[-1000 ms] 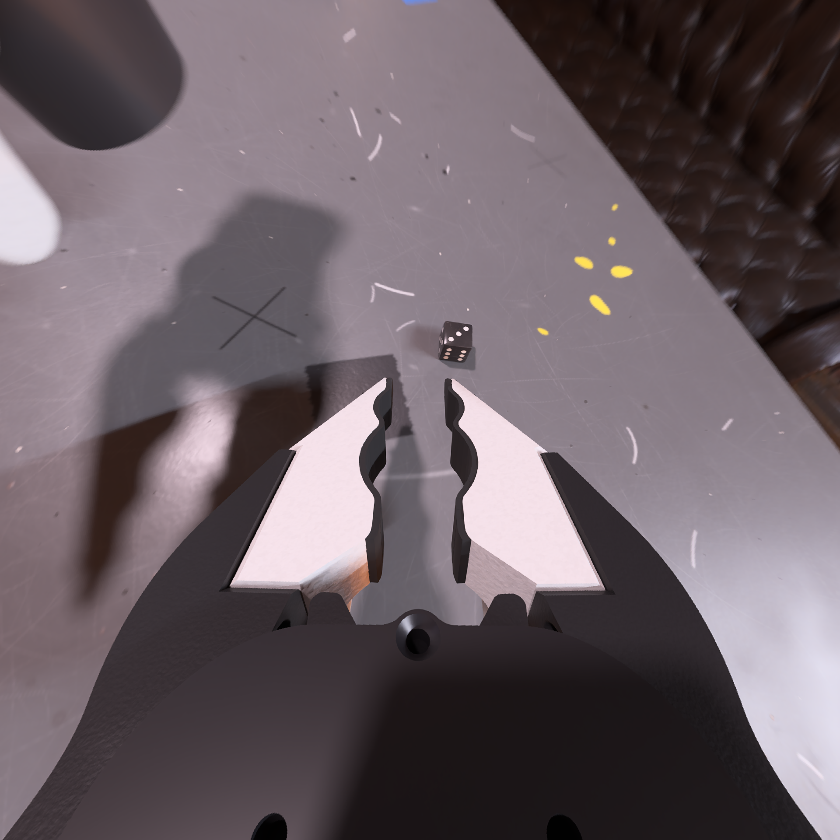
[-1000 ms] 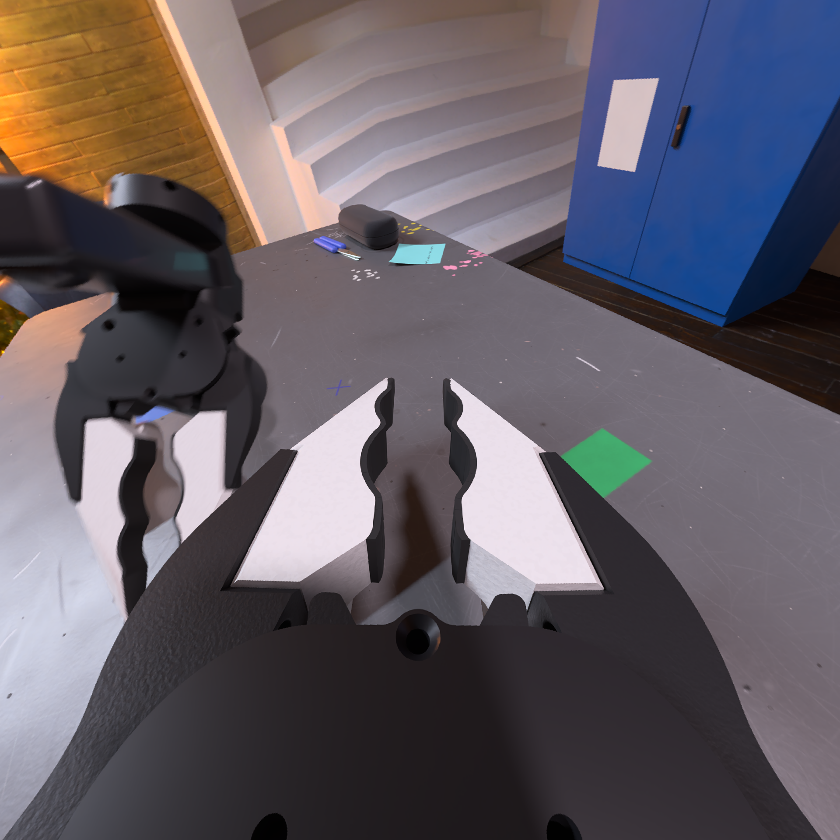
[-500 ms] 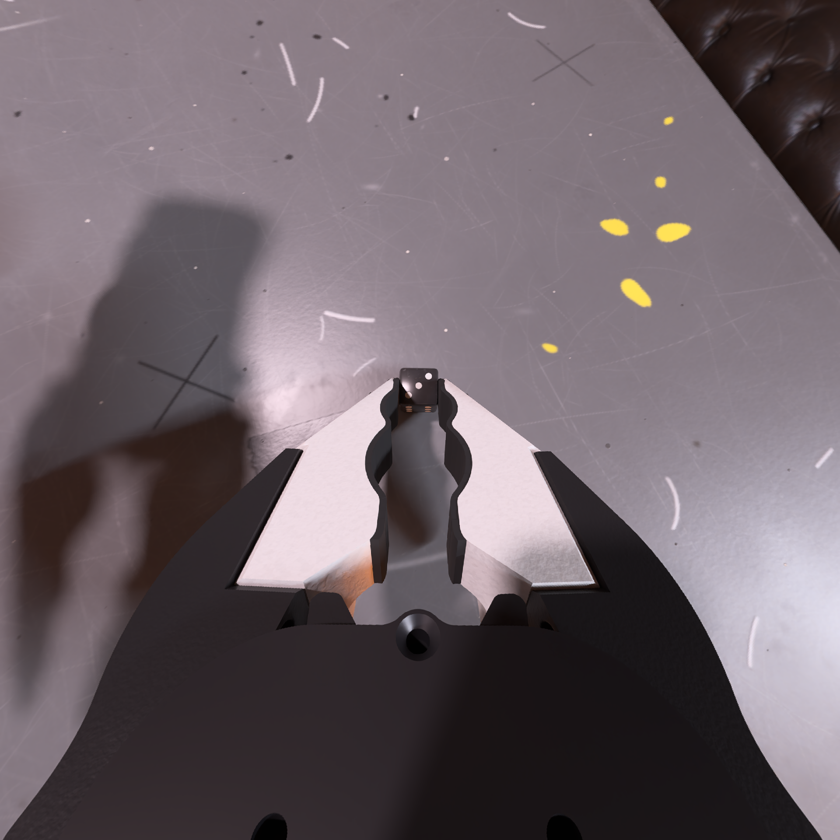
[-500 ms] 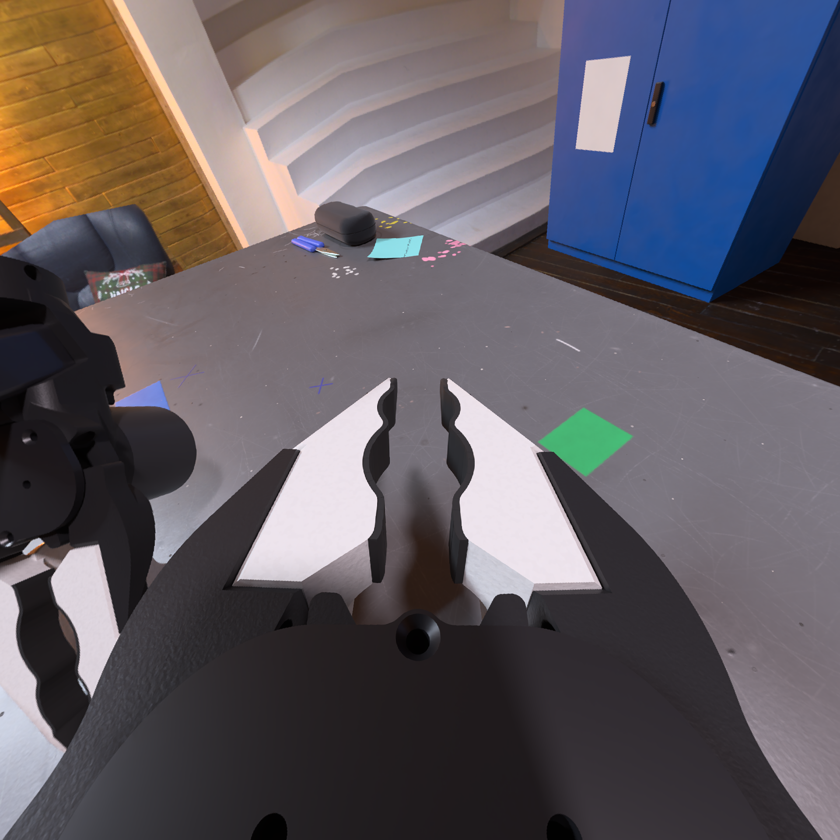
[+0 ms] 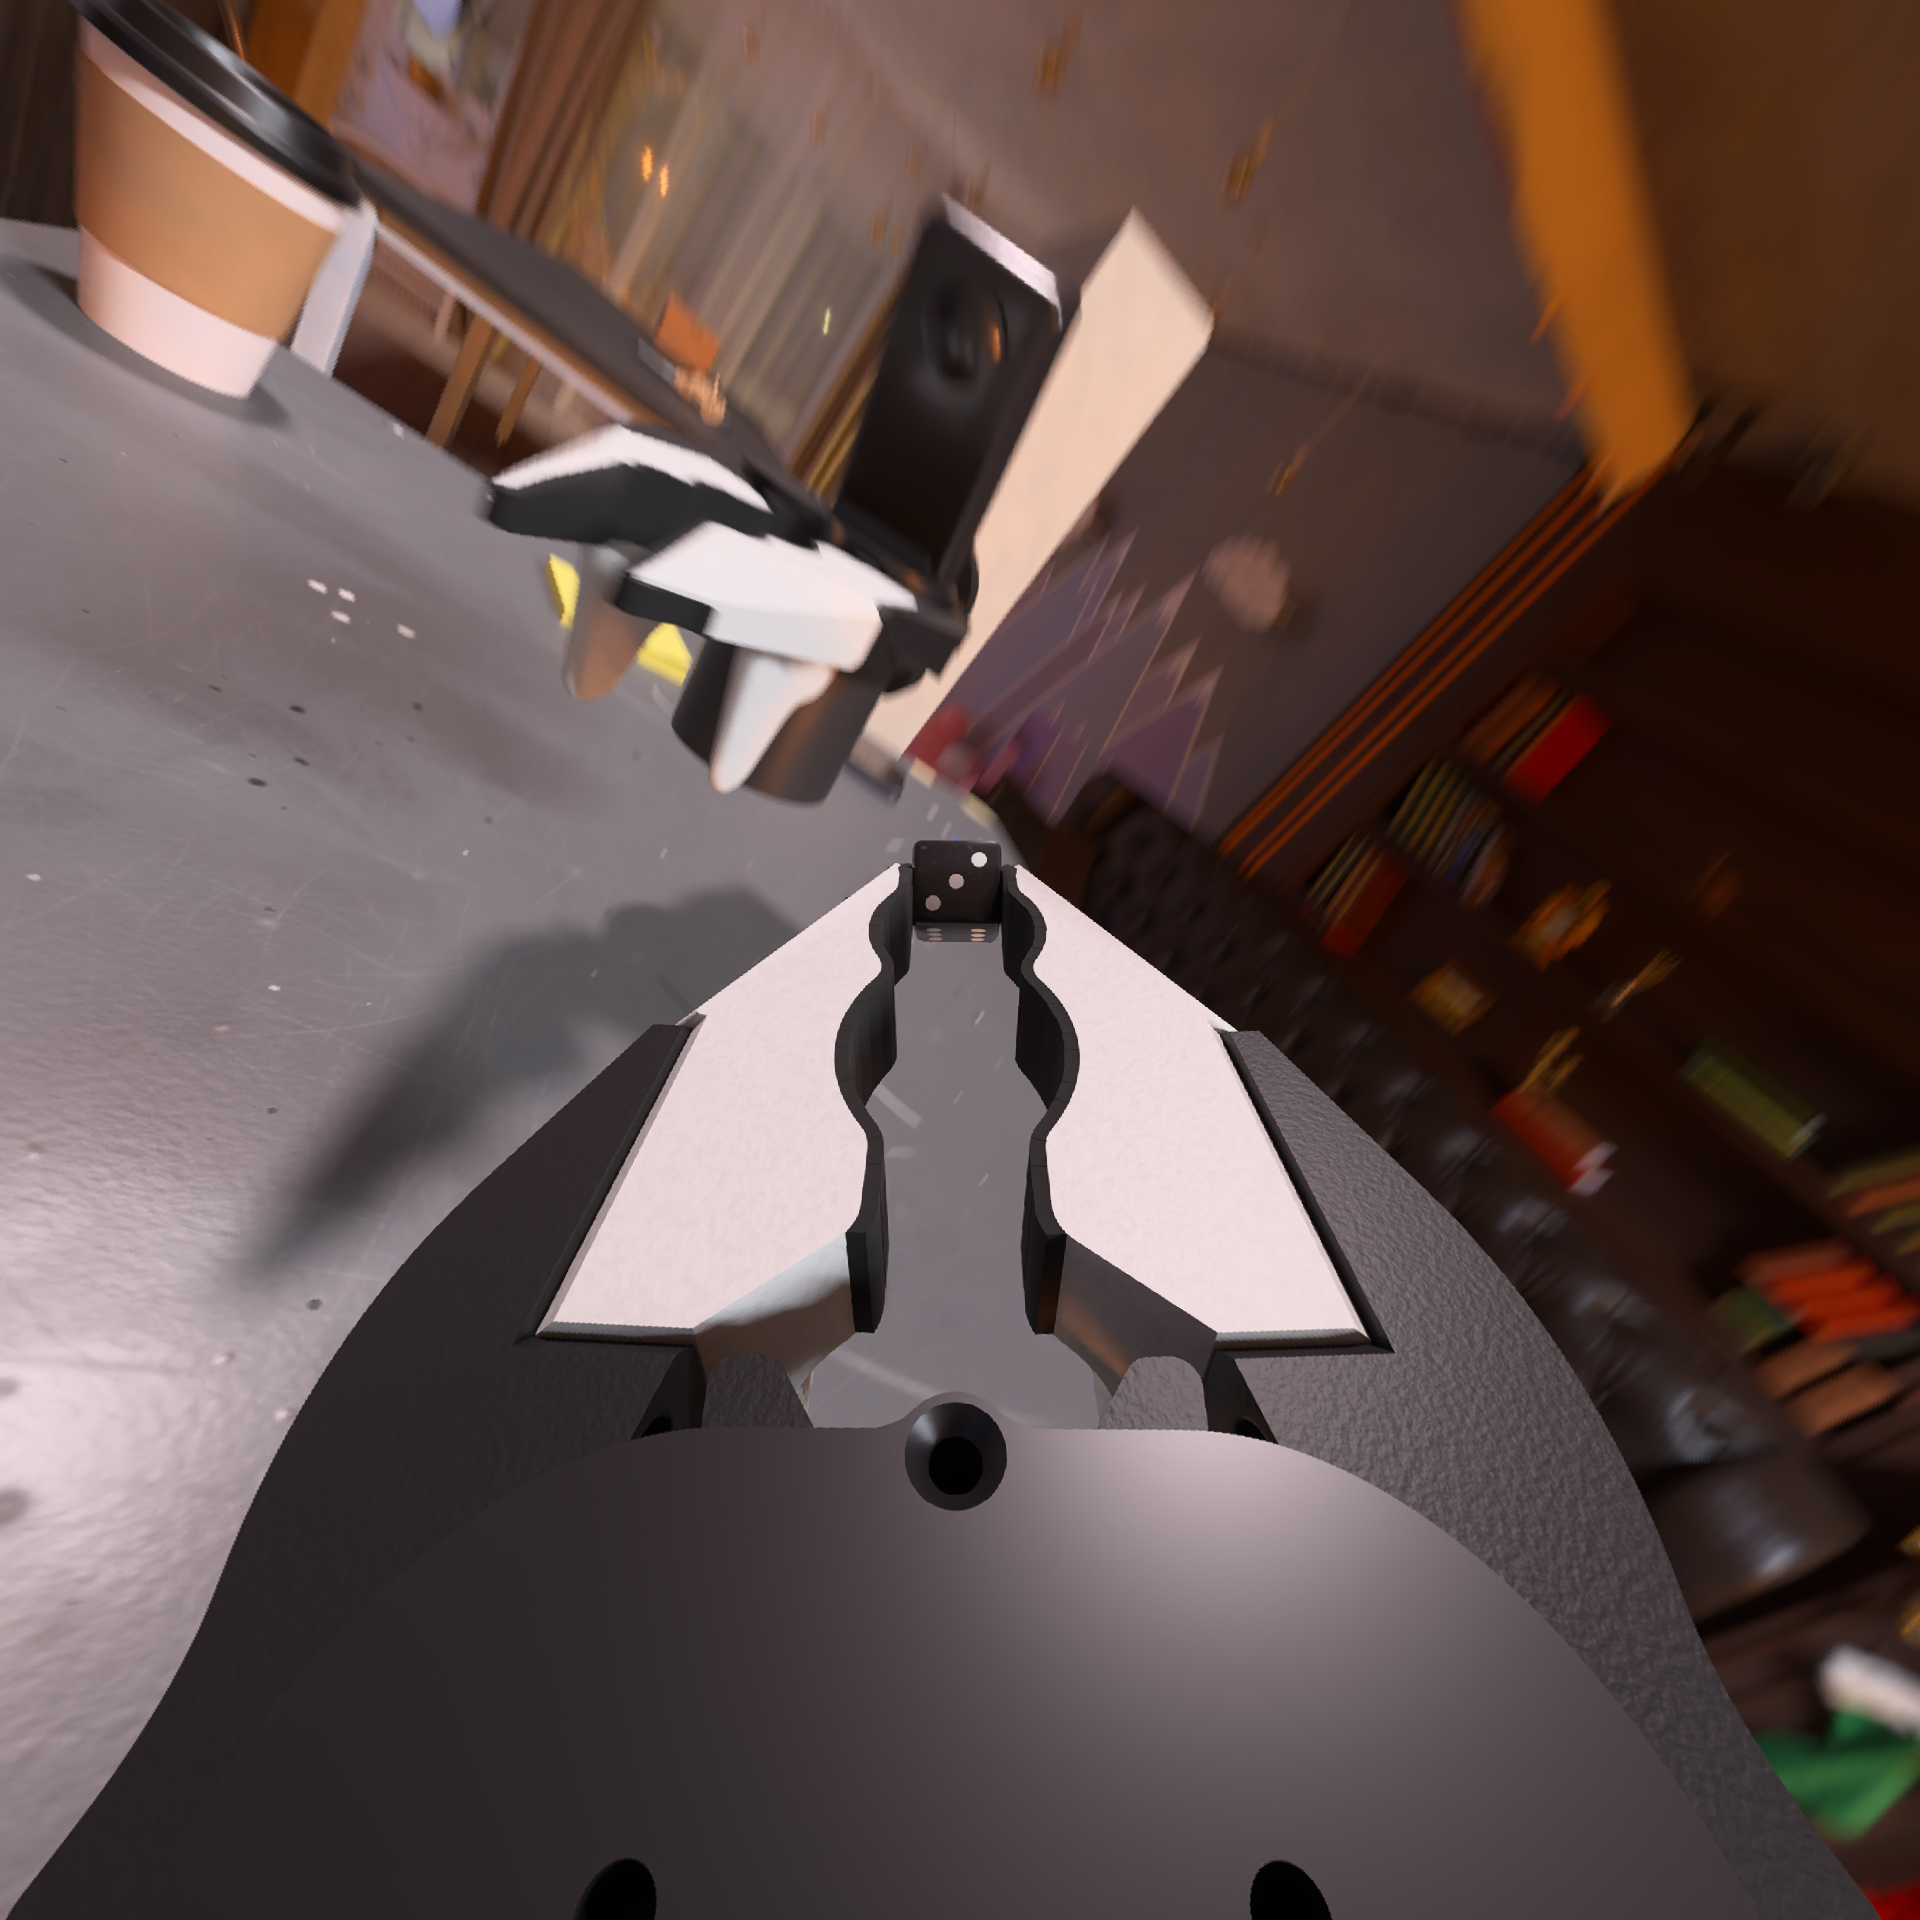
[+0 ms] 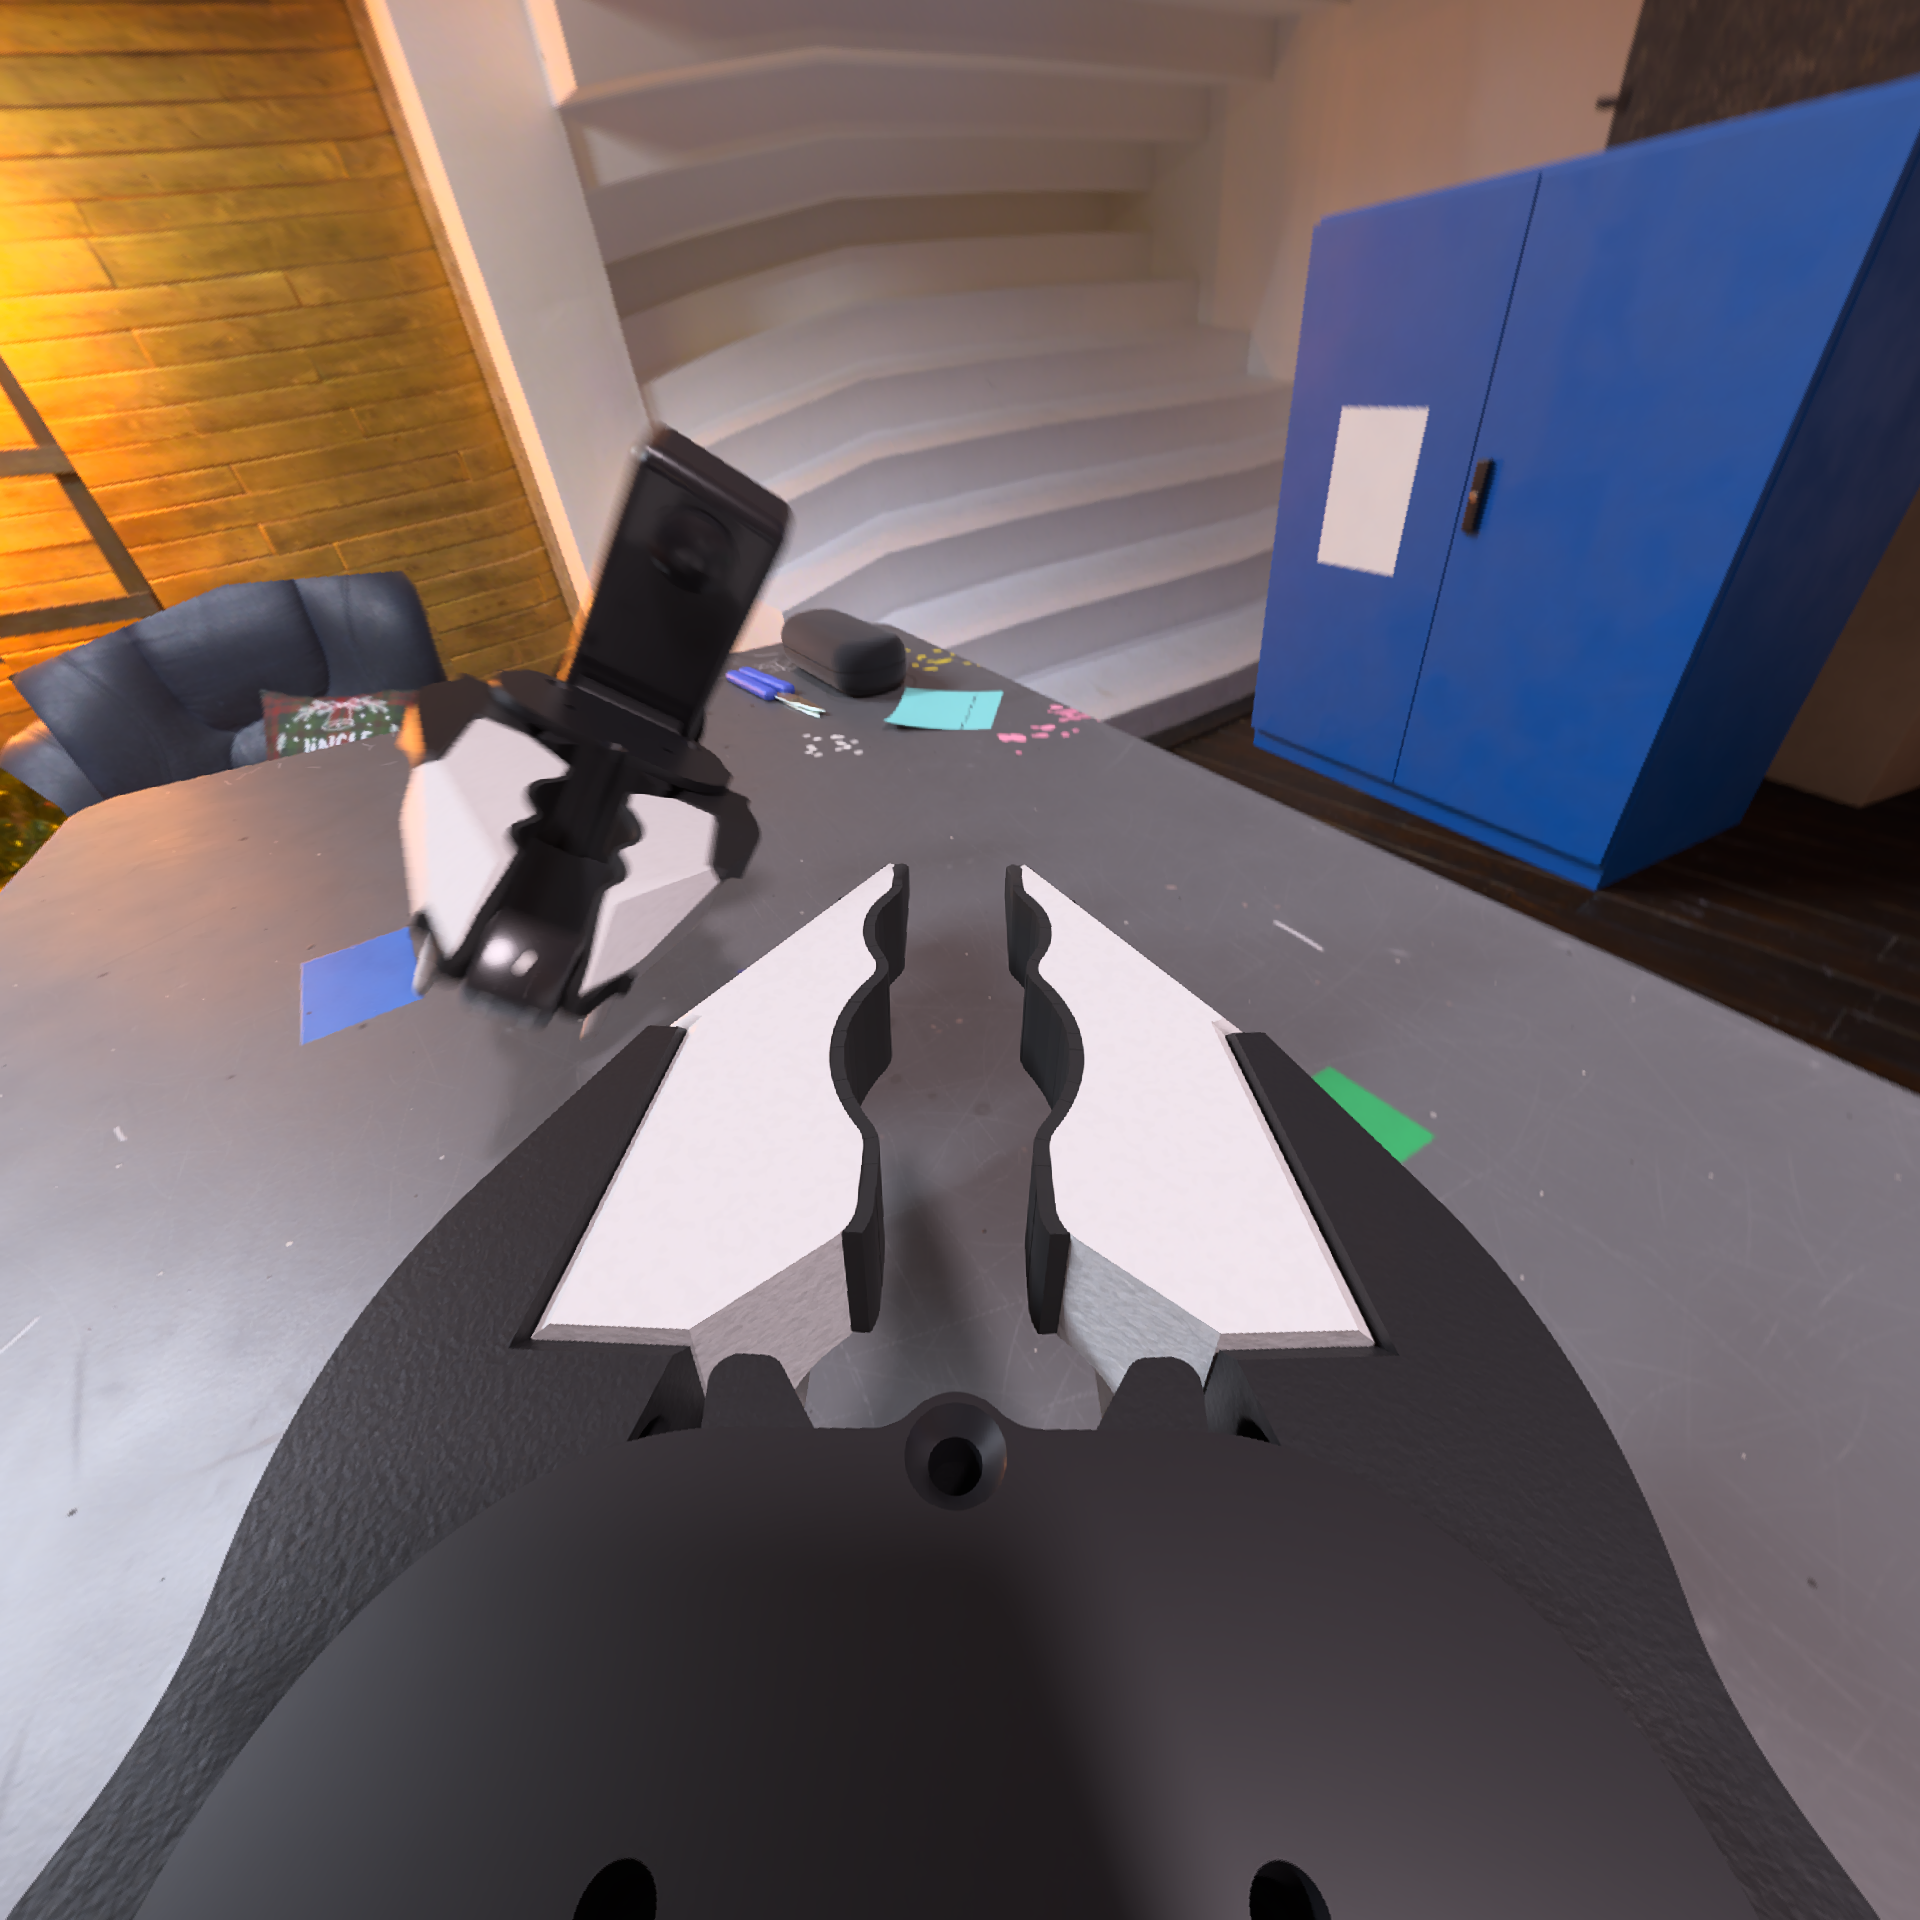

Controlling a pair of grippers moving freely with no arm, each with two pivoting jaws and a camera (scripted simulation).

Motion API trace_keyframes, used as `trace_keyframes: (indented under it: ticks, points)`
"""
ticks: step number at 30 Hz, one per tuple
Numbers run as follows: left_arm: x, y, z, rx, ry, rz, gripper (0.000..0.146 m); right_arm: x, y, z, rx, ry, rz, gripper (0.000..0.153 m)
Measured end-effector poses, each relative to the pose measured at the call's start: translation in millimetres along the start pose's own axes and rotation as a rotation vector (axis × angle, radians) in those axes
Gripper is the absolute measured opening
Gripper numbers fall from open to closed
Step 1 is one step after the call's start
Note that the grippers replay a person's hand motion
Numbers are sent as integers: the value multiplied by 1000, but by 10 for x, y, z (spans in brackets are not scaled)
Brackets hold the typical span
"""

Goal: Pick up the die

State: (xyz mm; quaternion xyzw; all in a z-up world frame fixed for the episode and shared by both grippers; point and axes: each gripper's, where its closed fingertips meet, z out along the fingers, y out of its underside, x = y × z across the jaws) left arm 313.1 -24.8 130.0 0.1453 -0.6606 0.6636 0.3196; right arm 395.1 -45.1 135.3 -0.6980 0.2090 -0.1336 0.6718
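The die [image 5: 956, 899] is small and black with white pips. My left gripper [image 5: 956, 873] is shut on the die, which sits pinched between the two fingertips and held above the grey table [image 5: 208, 935]. The left gripper also shows in the right wrist view [image 6: 540, 883], blurred, up off the table to the left. My right gripper [image 6: 956, 873] is open and empty, with a narrow gap between its jaws, hovering over the table. It also shows in the left wrist view [image 5: 727, 592], beyond the die and to the left.
A paper cup [image 5: 197, 197] stands at the far left. A blue patch [image 6: 353, 982] and a green patch [image 6: 1371, 1112] lie on the table. A dark case [image 6: 842, 649] and a teal note [image 6: 945, 710] lie at the far end. A dark sofa [image 5: 1455, 1143] runs along the table's edge.
My left gripper reached the die, closed on it, then lifted and tilted up so its view swung from the tabletop to the room. The right gripper shifted slightly.
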Motion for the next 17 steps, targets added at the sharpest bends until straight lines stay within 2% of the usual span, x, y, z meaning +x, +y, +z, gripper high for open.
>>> trace_keyframes:
  ticks: [4,7,17]
  points:
    - [-36,-271,-175,241,104,-211,16,-112,-61,-8,38,-44,-52,19]
    - [-99,-359,-264,341,111,-269,16,-225,-76,0,52,-90,-96,19]
    - [-248,-423,-401,479,180,-451,16,-412,49,91,1,-151,-198,20]
